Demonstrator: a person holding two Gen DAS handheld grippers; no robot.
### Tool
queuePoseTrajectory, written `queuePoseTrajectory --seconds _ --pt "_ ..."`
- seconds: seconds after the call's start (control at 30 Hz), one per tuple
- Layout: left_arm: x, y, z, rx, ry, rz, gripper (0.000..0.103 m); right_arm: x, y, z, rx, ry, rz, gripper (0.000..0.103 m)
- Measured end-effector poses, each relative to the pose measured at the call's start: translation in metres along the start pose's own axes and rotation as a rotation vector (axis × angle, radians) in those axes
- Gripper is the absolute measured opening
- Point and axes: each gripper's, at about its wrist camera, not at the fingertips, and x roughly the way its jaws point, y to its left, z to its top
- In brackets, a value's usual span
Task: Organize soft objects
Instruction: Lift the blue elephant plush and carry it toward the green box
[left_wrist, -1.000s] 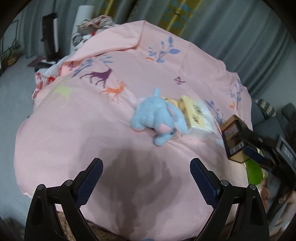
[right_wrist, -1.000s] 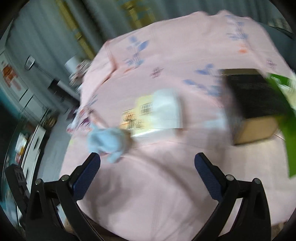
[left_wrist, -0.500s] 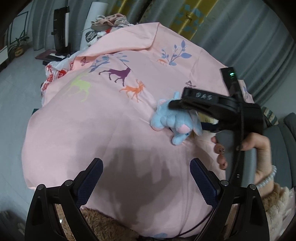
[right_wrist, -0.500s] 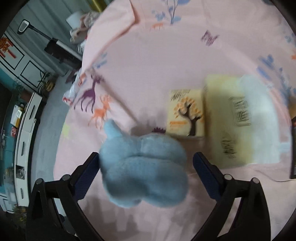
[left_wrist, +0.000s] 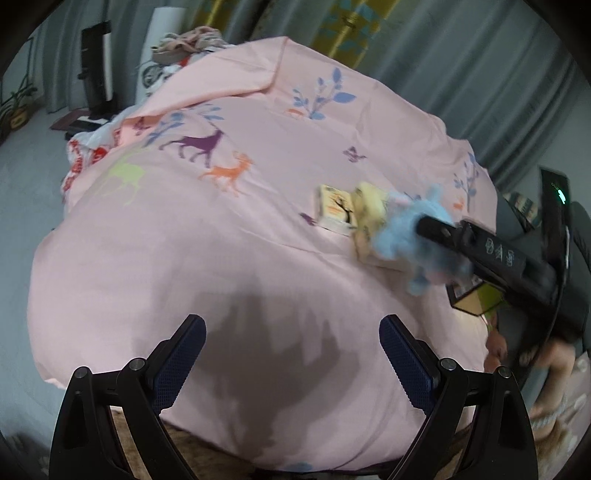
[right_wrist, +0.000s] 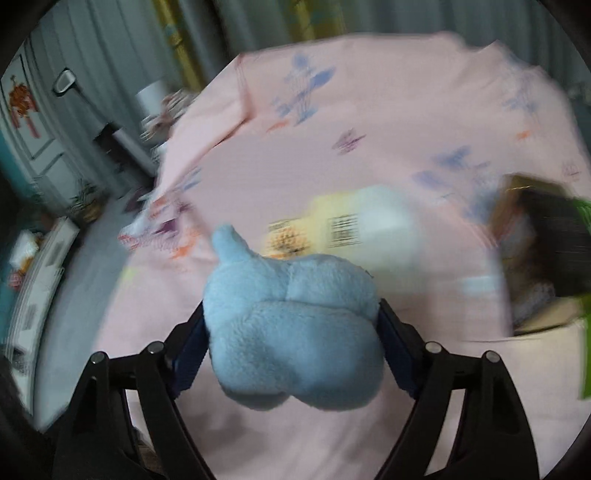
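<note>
- blue plush toy (right_wrist: 295, 332), fleecy and squashy, bulges between the pads of the right gripper (right_wrist: 291, 343), which is clamped on its body.
- judged light, not fragile; a mid-body pinch suits it, limbs would flop.
- tissue packs (right_wrist: 351, 229) lie beyond the fingertips on the pink bedcover (left_wrist: 221, 240).
- left gripper (left_wrist: 291, 354) gapes wide, holding nothing.

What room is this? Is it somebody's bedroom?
Probably a bedroom at home. A big pink bedsheet printed with deer and leaves covers what looks like a bed, grey curtains hang behind it, and the right gripper holds a blue plush toy.
</note>
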Motion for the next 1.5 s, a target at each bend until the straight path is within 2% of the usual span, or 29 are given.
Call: queuePoseTrajectory --seconds 0.07,0.13,0.23,0.3,0.4,0.5,0.6,0.77,0.9,1.0,1.07,1.23,1.37,1.43,1.5 --pt "0.005 -0.009 -0.002 0.02 0.012 -0.011 0.095 -0.011 -0.014 -0.011 -0.027 -0.059 -0.133 0.084" --pt "0.011 -0.02 -0.004 0.042 0.027 -0.02 0.095 -0.018 -0.031 -0.029 -0.037 -0.108 -0.229 0.085" --pt "0.019 -0.034 -0.008 0.066 0.049 -0.034 0.095 -0.011 -0.047 -0.049 -0.063 -0.083 -0.259 0.087" --pt "0.023 -0.043 -0.012 0.083 0.062 -0.044 0.095 -0.002 -0.054 -0.062 -0.067 -0.025 -0.244 0.092" --pt "0.029 -0.052 -0.015 0.104 0.08 -0.044 0.095 -0.007 -0.063 -0.075 -0.083 -0.019 -0.232 0.095" --pt "0.033 -0.06 -0.016 0.111 0.094 -0.059 0.095 -0.016 -0.073 -0.079 -0.061 0.025 -0.128 0.097" --pt "0.035 -0.068 -0.015 0.112 0.098 -0.081 0.095 -0.03 -0.08 -0.079 -0.014 0.006 -0.104 0.101" --pt "0.042 -0.088 -0.01 0.133 0.11 -0.132 0.095 -0.063 -0.106 -0.074 0.111 -0.021 0.033 0.101" --pt "0.052 -0.108 0.002 0.133 0.113 -0.178 0.095 -0.07 -0.131 -0.061 0.238 -0.048 0.113 0.101" --pt "0.065 -0.131 0.011 0.173 0.112 -0.211 0.095 -0.059 -0.151 -0.046 0.342 -0.044 0.142 0.101" --pt "0.076 -0.145 0.015 0.192 0.123 -0.221 0.095 -0.044 -0.161 -0.041 0.407 -0.007 0.185 0.1" --pt "0.105 -0.176 0.02 0.236 0.173 -0.256 0.095 -0.003 -0.169 -0.028 0.467 0.085 0.267 0.094" --pt "0.12 -0.185 0.021 0.254 0.19 -0.257 0.071 0.026 -0.169 -0.024 0.503 0.153 0.297 0.084" --pt "0.127 -0.188 0.019 0.264 0.207 -0.245 0.063 0.038 -0.17 -0.026 0.51 0.192 0.31 0.08" --pt "0.13 -0.187 0.017 0.264 0.207 -0.223 0.06 0.045 -0.167 -0.029 0.52 0.215 0.328 0.079"
